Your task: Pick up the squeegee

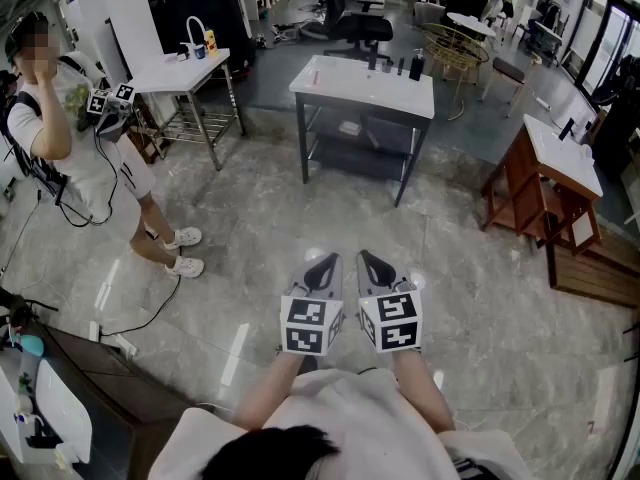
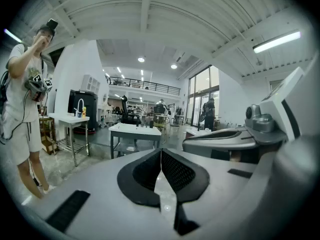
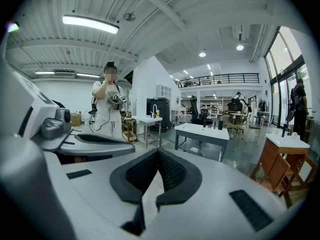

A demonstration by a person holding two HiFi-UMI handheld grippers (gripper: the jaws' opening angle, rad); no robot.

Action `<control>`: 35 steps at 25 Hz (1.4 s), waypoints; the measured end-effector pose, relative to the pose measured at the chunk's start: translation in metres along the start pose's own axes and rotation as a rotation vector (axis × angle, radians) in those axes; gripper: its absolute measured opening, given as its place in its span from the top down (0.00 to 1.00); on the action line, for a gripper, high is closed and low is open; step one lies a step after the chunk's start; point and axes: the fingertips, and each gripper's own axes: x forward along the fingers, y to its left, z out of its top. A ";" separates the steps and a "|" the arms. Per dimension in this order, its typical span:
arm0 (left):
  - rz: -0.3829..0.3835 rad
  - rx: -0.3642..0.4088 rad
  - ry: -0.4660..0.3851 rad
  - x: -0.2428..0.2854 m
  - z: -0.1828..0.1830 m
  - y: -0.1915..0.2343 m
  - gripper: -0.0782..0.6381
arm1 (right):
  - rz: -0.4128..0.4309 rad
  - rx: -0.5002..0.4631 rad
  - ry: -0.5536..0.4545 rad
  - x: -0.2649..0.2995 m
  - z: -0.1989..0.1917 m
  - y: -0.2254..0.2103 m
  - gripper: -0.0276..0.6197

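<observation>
Only the head view shows the left gripper (image 1: 322, 264) and right gripper (image 1: 372, 261) side by side above the glossy floor (image 1: 470, 288). Each gripper view shows its own jaws closed tip to tip on nothing, with the ceiling beyond. The squeegee cannot be picked out anywhere: the small things on the white-topped table (image 1: 340, 86) ahead are too tiny to name, and a white unit (image 1: 45, 408) is cut off at the lower left corner
</observation>
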 end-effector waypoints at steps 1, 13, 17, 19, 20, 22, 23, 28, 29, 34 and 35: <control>0.003 0.002 -0.002 -0.001 0.001 -0.001 0.85 | -0.002 0.000 -0.005 -0.001 0.001 -0.001 0.92; -0.009 -0.001 -0.009 -0.003 0.004 -0.006 0.85 | 0.005 0.048 -0.026 -0.006 0.003 -0.004 0.91; -0.016 -0.004 -0.007 0.000 0.003 -0.006 0.85 | 0.016 0.044 -0.026 -0.003 0.001 -0.002 0.91; -0.018 -0.005 -0.009 0.004 0.004 -0.006 0.85 | 0.019 0.044 -0.024 0.000 0.001 -0.003 0.91; -0.019 -0.005 -0.009 0.006 0.005 -0.005 0.85 | 0.021 0.044 -0.025 0.002 0.002 -0.004 0.91; -0.021 -0.006 -0.010 0.010 0.006 -0.004 0.85 | 0.021 0.045 -0.032 0.005 0.004 -0.005 0.91; -0.024 -0.006 -0.009 0.013 0.006 -0.003 0.85 | 0.017 0.046 -0.034 0.007 0.004 -0.007 0.91; -0.033 -0.016 -0.009 0.031 0.011 0.011 0.85 | 0.018 0.050 -0.032 0.031 0.009 -0.012 0.91; -0.033 -0.020 -0.004 0.035 0.011 0.013 0.85 | 0.020 0.050 -0.032 0.036 0.010 -0.013 0.91; -0.060 0.002 0.005 0.059 0.014 0.016 0.85 | 0.010 0.065 -0.029 0.056 0.013 -0.025 0.91; -0.060 0.007 0.003 0.064 0.015 0.018 0.85 | 0.011 0.064 -0.030 0.060 0.013 -0.027 0.91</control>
